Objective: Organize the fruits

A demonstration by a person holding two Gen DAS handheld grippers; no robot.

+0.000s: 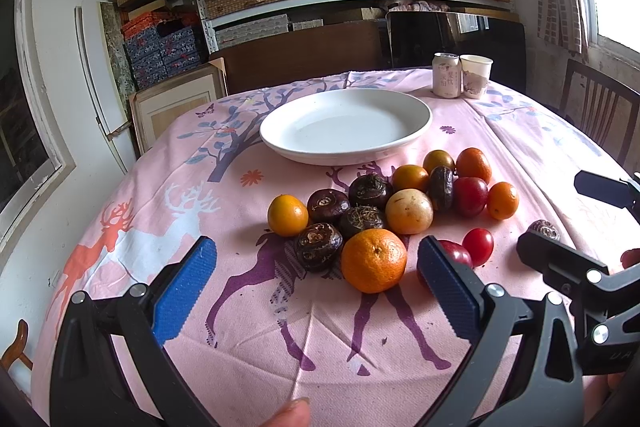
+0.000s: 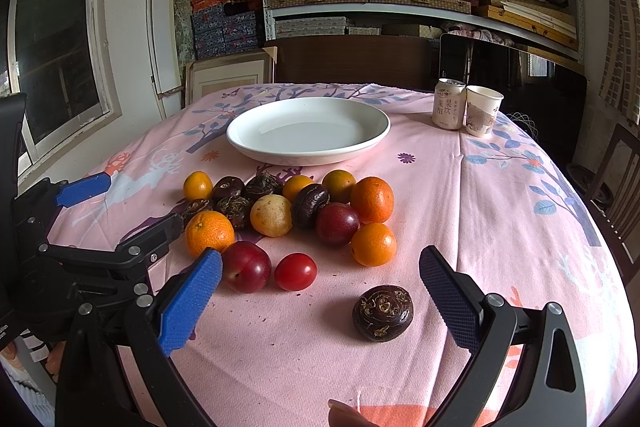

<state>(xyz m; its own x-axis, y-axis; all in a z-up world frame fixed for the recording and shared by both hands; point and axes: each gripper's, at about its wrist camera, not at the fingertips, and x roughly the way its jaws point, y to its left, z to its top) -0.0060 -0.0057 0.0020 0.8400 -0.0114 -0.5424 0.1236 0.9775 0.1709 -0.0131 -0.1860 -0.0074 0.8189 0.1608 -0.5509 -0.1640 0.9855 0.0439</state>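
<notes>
A pile of fruit lies on the pink tablecloth: oranges, dark water chestnuts, red plums and a cherry tomato (image 2: 295,271). A white plate (image 1: 416,107) stands empty behind the pile, also in the right wrist view (image 2: 376,119). My left gripper (image 1: 316,263) is open and empty, with a large orange (image 1: 374,260) and a water chestnut (image 1: 319,246) between its fingers. My right gripper (image 2: 320,277) is open and empty, with a red plum (image 2: 247,266), the tomato and a lone water chestnut (image 2: 383,313) between its fingers.
A drink can (image 2: 449,103) and a paper cup (image 2: 483,110) stand at the table's far right. A dark chair back (image 2: 352,61) is behind the table, another chair (image 1: 600,107) at right. Shelves of boxes fill the back wall.
</notes>
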